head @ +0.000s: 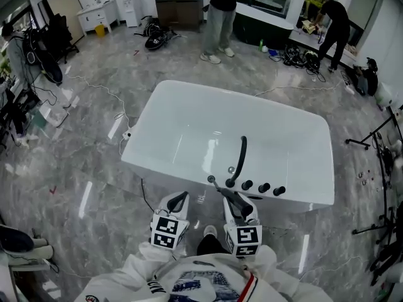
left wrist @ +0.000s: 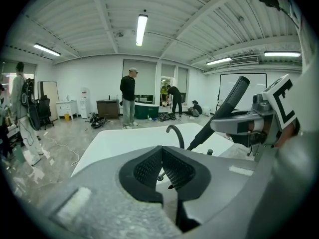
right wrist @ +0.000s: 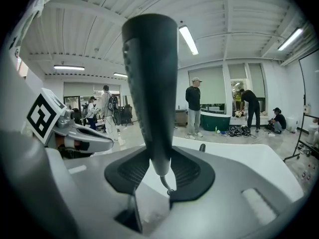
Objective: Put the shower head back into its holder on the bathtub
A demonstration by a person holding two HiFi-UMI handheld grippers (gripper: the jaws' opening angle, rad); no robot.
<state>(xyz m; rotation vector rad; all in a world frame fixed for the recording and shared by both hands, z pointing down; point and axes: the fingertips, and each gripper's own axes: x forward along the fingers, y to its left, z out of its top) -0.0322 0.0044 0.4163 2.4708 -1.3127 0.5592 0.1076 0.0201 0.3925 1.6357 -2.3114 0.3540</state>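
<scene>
By bathtub [head: 182,131], slim black shower head [right wrist: 149,83]

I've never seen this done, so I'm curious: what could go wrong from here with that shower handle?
The right gripper pinches the shower head only at its narrow lower end, so the tall handle could tilt or slip out. The faucet and knobs crowd the near rim of the bathtub, so the head might knock them on approach.
</scene>
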